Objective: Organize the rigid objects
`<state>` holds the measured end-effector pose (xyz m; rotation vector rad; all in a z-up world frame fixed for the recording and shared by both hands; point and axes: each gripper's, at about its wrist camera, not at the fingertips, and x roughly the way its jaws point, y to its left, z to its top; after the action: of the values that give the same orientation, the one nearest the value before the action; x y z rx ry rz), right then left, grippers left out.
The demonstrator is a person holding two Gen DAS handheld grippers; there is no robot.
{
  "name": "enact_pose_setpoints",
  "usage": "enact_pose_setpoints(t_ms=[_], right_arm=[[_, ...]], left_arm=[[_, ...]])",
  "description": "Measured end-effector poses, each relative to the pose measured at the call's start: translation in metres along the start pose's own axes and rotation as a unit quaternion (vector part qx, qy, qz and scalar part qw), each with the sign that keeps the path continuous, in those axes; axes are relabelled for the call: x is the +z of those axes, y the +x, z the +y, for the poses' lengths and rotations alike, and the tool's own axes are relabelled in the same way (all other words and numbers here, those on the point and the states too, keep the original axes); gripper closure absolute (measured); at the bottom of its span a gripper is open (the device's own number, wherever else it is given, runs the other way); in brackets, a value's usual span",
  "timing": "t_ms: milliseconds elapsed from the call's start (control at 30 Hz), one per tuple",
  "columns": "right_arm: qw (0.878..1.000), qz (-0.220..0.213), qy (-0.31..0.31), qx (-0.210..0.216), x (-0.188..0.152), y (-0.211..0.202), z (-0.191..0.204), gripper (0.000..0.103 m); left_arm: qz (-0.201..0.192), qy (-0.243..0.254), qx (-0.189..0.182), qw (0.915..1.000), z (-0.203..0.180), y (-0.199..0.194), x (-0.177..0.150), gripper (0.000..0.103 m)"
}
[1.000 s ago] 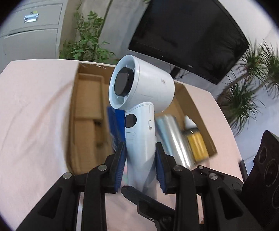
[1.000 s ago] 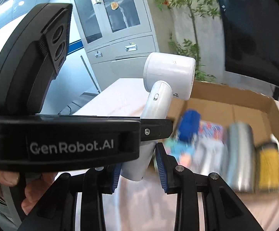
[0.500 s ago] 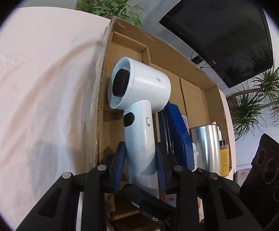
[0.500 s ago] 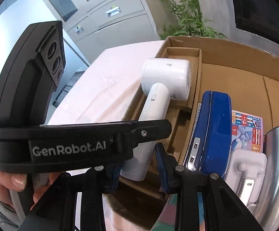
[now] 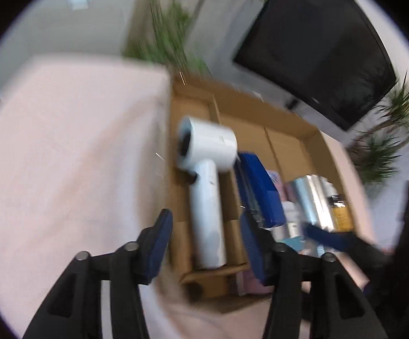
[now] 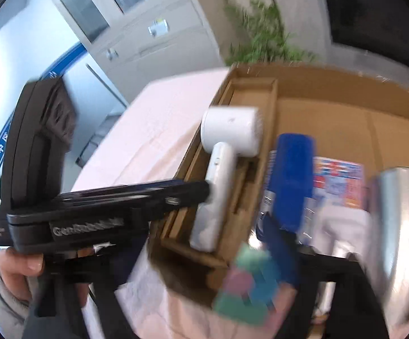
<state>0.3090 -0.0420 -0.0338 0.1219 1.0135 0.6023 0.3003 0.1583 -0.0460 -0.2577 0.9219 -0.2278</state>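
A white hair dryer (image 5: 207,186) lies in the narrow left compartment of an open cardboard box (image 5: 289,121), handle toward me. It also shows in the right wrist view (image 6: 221,175). My left gripper (image 5: 207,243) is open, its blue pads apart on either side of the handle's end and off it. In the right wrist view the box (image 6: 345,84) fills the frame. My right gripper (image 6: 204,265) is blurred; one blue pad (image 6: 277,243) shows low in the box, its jaws look open and empty.
In the box lie a blue case (image 5: 260,186), a silver cylinder (image 5: 311,200), a yellow-labelled bottle (image 5: 341,212) and a colourful packet (image 6: 337,178). The box sits on a pink tablecloth (image 5: 63,155). A dark screen (image 5: 317,42) and plants stand behind.
My left gripper has let go of the hair dryer, opened, and pulled back. The dryer now rests in the left compartment. Both views are blurred by motion.
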Motion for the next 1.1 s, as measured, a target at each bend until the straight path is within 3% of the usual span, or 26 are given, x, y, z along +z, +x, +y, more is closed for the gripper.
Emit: enact_pose_setpoints(t_ms=[67,100,167,333,467,567,600,633,667,733,800,1000,1100], right_arm=[[0.998,-0.042,-0.025,-0.043,-0.022,-0.029,0.0,0.001],[0.996,-0.061,-0.031,-0.063,-0.033,-0.041,-0.001,0.0],[0.992,-0.078,-0.039,-0.094,-0.054,-0.057,-0.005,0.0],[0.985,-0.071,-0.028,-0.157,-0.096,-0.071,-0.022,0.001],[0.98,-0.088,-0.004,-0.177,-0.119,-0.101,-0.038,0.001],[0.976,-0.11,-0.003,-0.19,-0.131,-0.13,-0.044,0.001],[0.974,-0.119,-0.001,-0.193,-0.135,-0.141,-0.047,0.001],[0.972,-0.128,0.003,-0.195,-0.144,-0.159,-0.046,0.001],[0.971,-0.133,0.007,-0.198,-0.147,-0.165,-0.047,0.001],[0.97,-0.136,0.017,-0.202,-0.155,-0.18,-0.052,0.001],[0.967,-0.137,0.018,-0.214,-0.162,-0.189,-0.055,0.001],[0.961,-0.137,0.014,-0.239,-0.178,-0.21,-0.068,0.001],[0.961,-0.137,0.021,-0.241,-0.183,-0.216,-0.073,0.001]], left_arm=[[-0.083,0.027,0.067,0.994,-0.018,-0.041,-0.018,0.022],[-0.138,0.031,0.101,0.9848,-0.03,-0.066,-0.031,0.014],[-0.186,0.031,0.13,0.9734,-0.045,-0.09,-0.048,0.012],[-0.2,0.064,0.235,0.9493,-0.1,-0.105,-0.089,0.01],[-0.21,0.115,0.272,0.9319,-0.127,-0.13,-0.091,0.01],[-0.229,0.184,0.334,0.8957,-0.149,-0.153,-0.087,0.006],[-0.236,0.195,0.338,0.8899,-0.152,-0.154,-0.088,0.0],[-0.239,0.197,0.327,0.8927,-0.154,-0.152,-0.091,0.0],[-0.235,0.186,0.305,0.9041,-0.155,-0.149,-0.095,0.0],[-0.225,0.135,0.217,0.9402,-0.156,-0.133,-0.111,0.0],[-0.214,0.094,0.17,0.9573,-0.16,-0.115,-0.126,0.0],[-0.18,0.049,0.138,0.9728,-0.184,-0.073,-0.149,0.0],[-0.171,0.049,0.136,0.9746,-0.192,-0.065,-0.152,0.0]])
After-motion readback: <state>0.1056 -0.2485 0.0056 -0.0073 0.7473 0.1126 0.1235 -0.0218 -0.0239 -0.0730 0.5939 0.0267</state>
